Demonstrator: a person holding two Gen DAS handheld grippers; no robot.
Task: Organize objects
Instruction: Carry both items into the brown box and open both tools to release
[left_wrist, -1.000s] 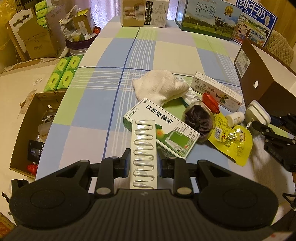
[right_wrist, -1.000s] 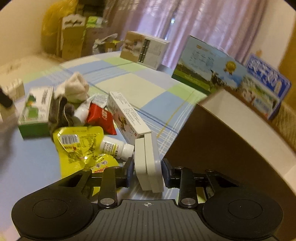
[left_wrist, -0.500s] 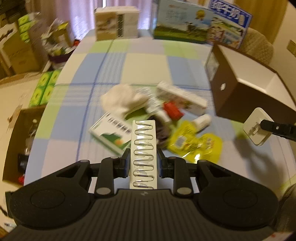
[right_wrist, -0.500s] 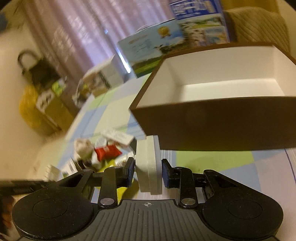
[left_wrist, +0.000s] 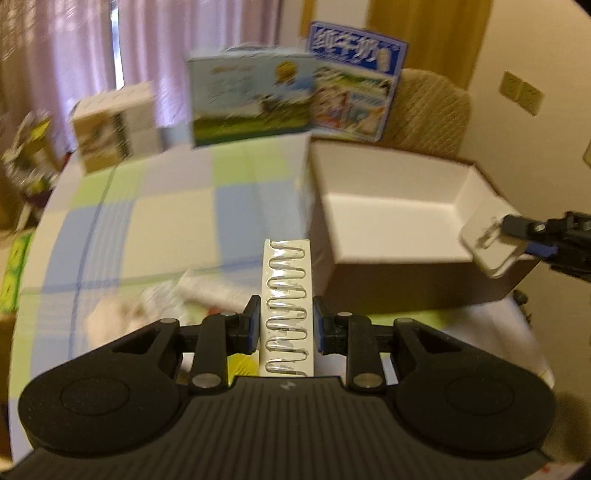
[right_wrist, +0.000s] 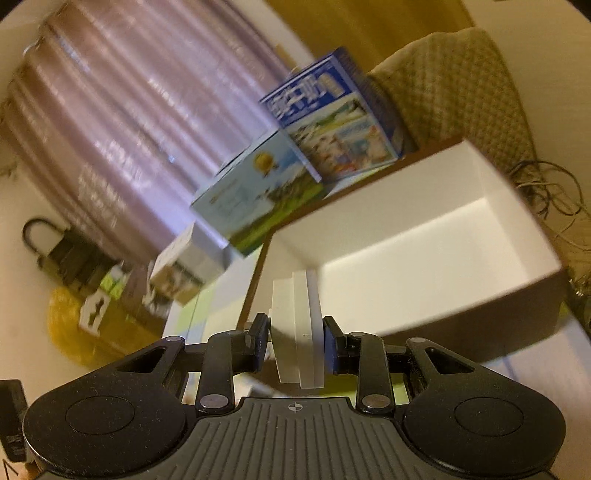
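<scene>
My left gripper (left_wrist: 286, 326) is shut on a white blister strip of capsules (left_wrist: 287, 295), held upright in the air just left of the brown box (left_wrist: 388, 280) with the white inside. My right gripper (right_wrist: 295, 341) is shut on a white plug adapter (right_wrist: 295, 325), raised at the near left corner of the same box (right_wrist: 406, 273). In the left wrist view the plug adapter (left_wrist: 491, 247) hangs over the box's right edge, held by the right gripper (left_wrist: 517, 236). The box holds nothing that I can see.
Two milk cartons (left_wrist: 255, 99) (left_wrist: 354, 81) and a beige carton (left_wrist: 110, 125) stand at the far side of the checked tablecloth (left_wrist: 166, 221). Blurred loose items (left_wrist: 159, 302) lie below my left gripper. A quilted chair (left_wrist: 428, 110) stands behind the box.
Both grippers have risen and swung right toward the brown box, each still holding its object. The pile of loose items has dropped out of the middle of both views.
</scene>
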